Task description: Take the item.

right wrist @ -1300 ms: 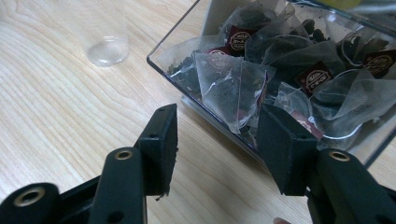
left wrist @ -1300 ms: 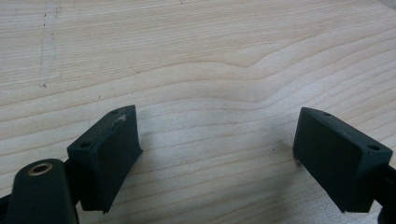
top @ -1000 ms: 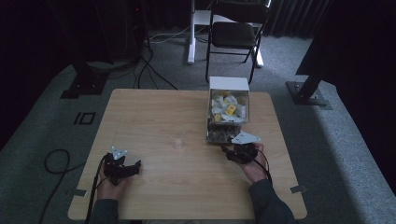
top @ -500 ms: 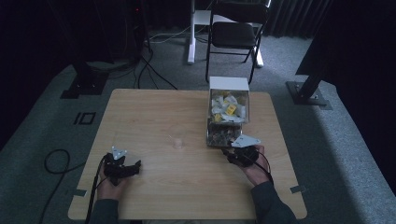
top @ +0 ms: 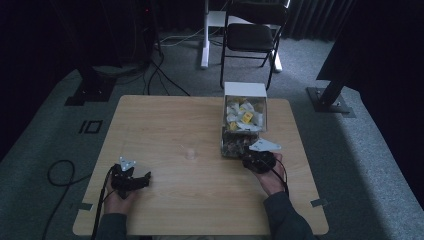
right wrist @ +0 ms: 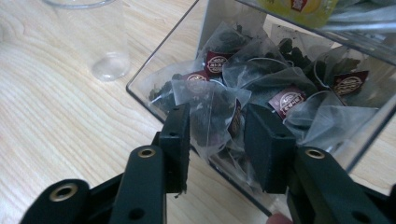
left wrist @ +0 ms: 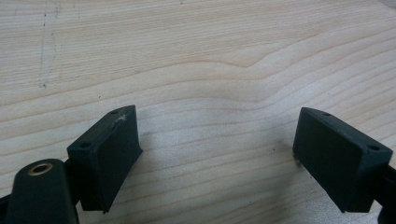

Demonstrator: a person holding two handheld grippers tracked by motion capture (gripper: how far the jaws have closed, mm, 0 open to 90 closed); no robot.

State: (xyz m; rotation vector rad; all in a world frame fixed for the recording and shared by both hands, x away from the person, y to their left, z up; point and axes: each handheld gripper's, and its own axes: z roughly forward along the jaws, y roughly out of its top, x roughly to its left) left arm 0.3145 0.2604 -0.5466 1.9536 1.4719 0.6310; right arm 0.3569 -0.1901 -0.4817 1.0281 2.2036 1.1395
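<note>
A clear box [top: 244, 90] with a white top stands at the table's right side, with yellow-labelled sachets above and dark pyramid tea bags below. My right gripper [top: 248, 157] reaches into its open lower front. In the right gripper view, one pyramid tea bag [right wrist: 210, 109] with a maroon tag sits between the jaws of my right gripper [right wrist: 217, 126]; both pads touch it, and the jaws have just been closing on it. My left gripper [top: 144, 178] rests low at the front left, and in the left gripper view it [left wrist: 215, 140] stands open over bare wood.
A small clear plastic cup [top: 190, 151] stands upright on the wooden table [top: 165, 120], left of the box; it also appears in the right gripper view [right wrist: 105, 46]. A folding chair [top: 252, 35] and cables lie on the floor beyond the far edge.
</note>
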